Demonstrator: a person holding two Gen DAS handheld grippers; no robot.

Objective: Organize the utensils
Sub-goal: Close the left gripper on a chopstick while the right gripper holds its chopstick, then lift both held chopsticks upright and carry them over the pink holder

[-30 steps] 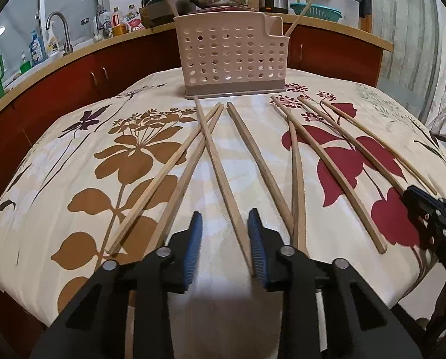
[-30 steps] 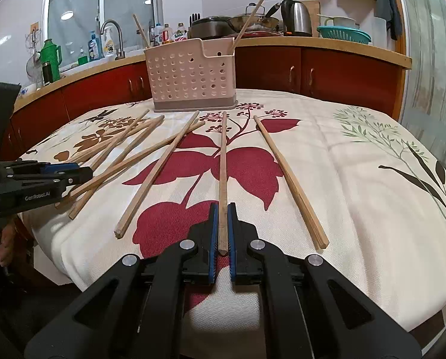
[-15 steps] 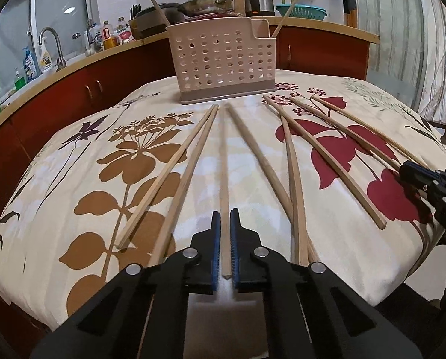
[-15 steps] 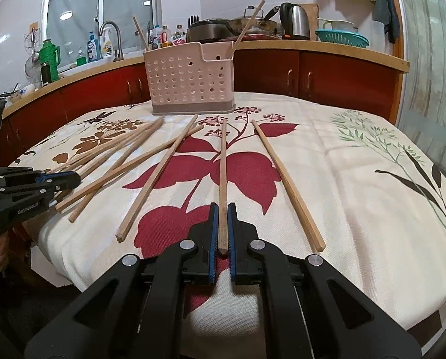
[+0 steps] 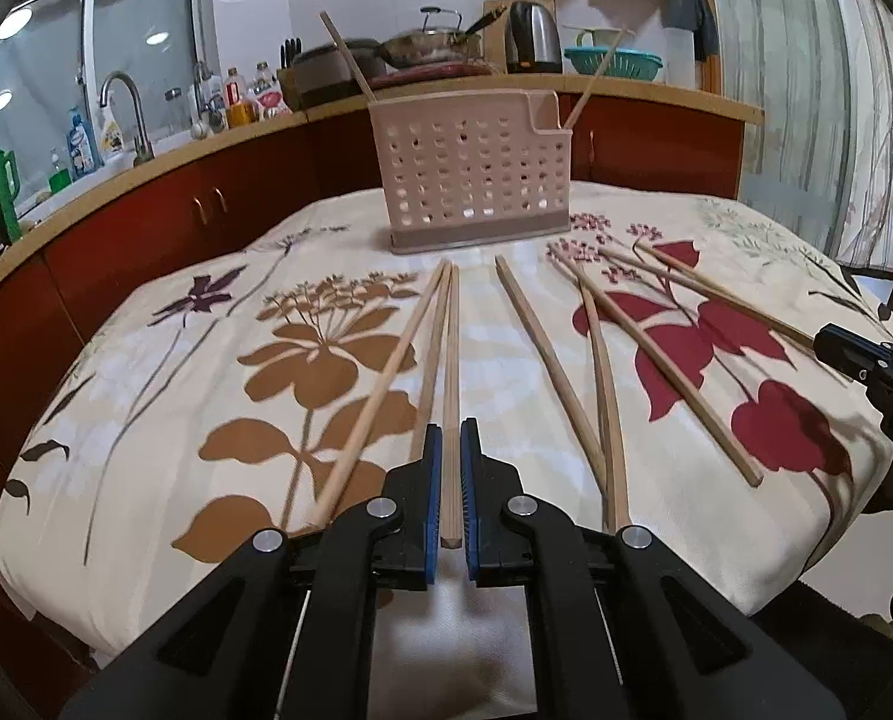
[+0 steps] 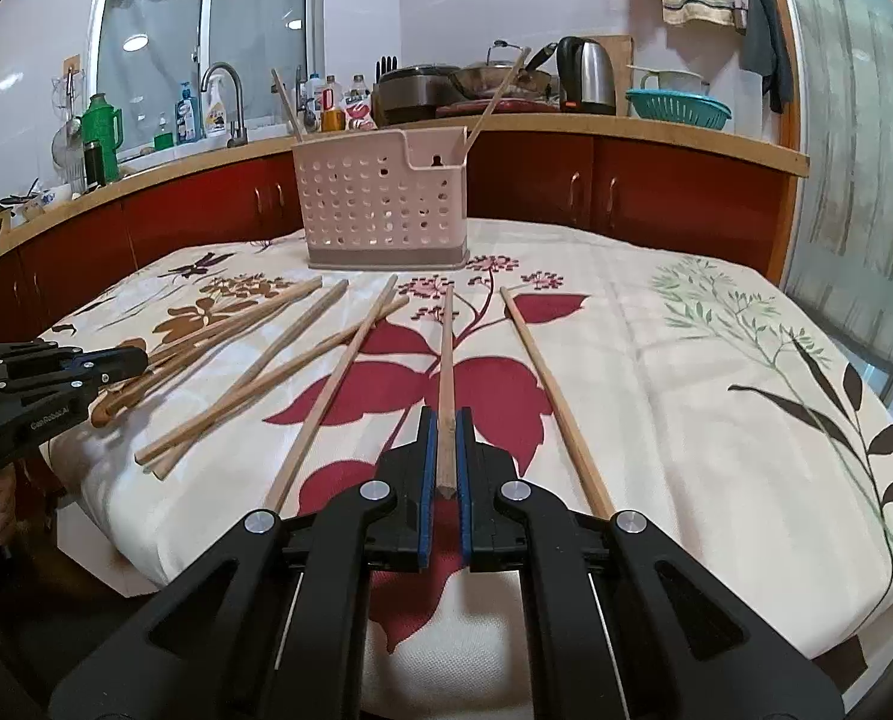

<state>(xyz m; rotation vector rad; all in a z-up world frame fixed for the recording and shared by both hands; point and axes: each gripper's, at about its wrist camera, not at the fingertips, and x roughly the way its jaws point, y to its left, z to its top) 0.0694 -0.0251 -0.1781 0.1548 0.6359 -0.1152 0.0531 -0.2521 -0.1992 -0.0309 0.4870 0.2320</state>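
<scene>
Several wooden chopsticks lie fanned out on the flowered tablecloth (image 5: 716, 546). My left gripper (image 5: 451, 429) is shut on the near end of one chopstick (image 5: 451, 360), which points toward the pink perforated holder (image 5: 473, 180) at the table's far side. My right gripper (image 6: 444, 420) is shut on another chopstick (image 6: 446, 348), also aimed at the holder (image 6: 380, 204). Two chopsticks (image 5: 347, 57) stand tilted inside the holder, one at each end. Each gripper shows at the edge of the other's view: the right gripper (image 5: 854, 354) and the left gripper (image 6: 104, 360).
Loose chopsticks (image 5: 548, 360) (image 6: 557, 396) lie to both sides of the held ones. The table's near edge runs just under both grippers. Behind the table, a red-fronted counter (image 6: 656, 192) carries a sink tap, bottles, a wok, a kettle and a teal colander.
My left gripper has closed on the chopstick that lay between its open fingers, then raised its near end slightly. The right gripper has stayed shut on its chopstick, hardly moving.
</scene>
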